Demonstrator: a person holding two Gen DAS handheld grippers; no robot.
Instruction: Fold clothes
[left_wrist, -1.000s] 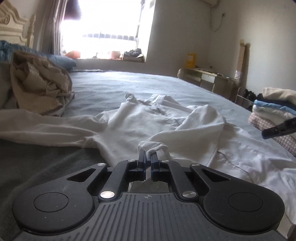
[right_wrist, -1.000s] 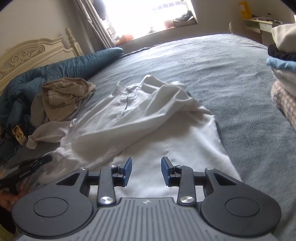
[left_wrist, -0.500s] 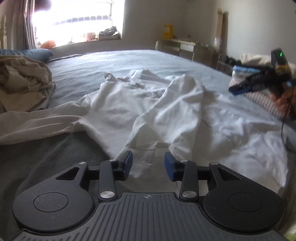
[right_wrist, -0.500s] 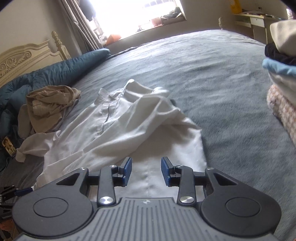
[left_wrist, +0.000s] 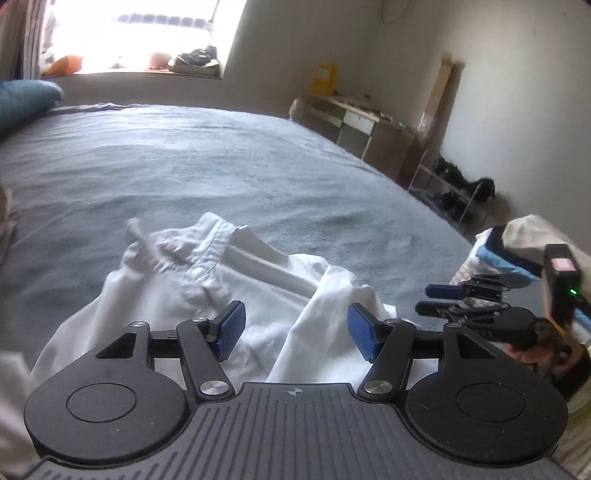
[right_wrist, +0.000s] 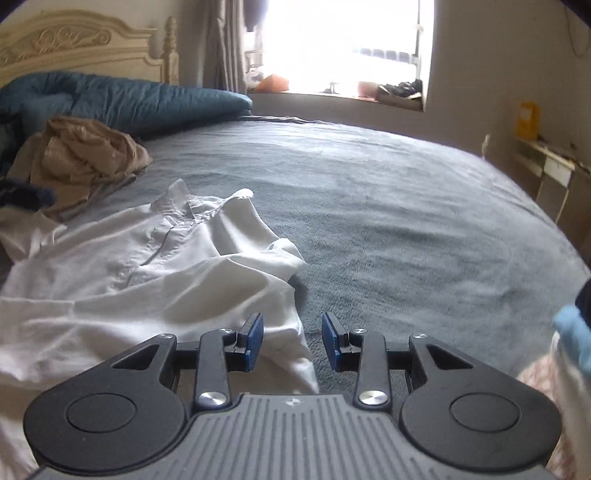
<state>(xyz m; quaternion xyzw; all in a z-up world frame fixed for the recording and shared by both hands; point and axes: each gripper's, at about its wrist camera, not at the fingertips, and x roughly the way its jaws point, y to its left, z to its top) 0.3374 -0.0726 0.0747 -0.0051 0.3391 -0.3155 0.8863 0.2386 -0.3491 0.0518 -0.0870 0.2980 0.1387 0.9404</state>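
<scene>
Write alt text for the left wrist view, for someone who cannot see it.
The left gripper, jaws just opened and empty, hovers above a crumpled white button-up shirt on a grey-blue bedspread. At right, the right gripper points left before a stack of folded clothes.

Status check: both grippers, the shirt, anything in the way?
Left gripper just opened, empty. Right gripper open, empty. White button-up cotton shirt half-folded on grey bedspread. Crumpled tan garment beside the collar, nothing blocking.
</scene>
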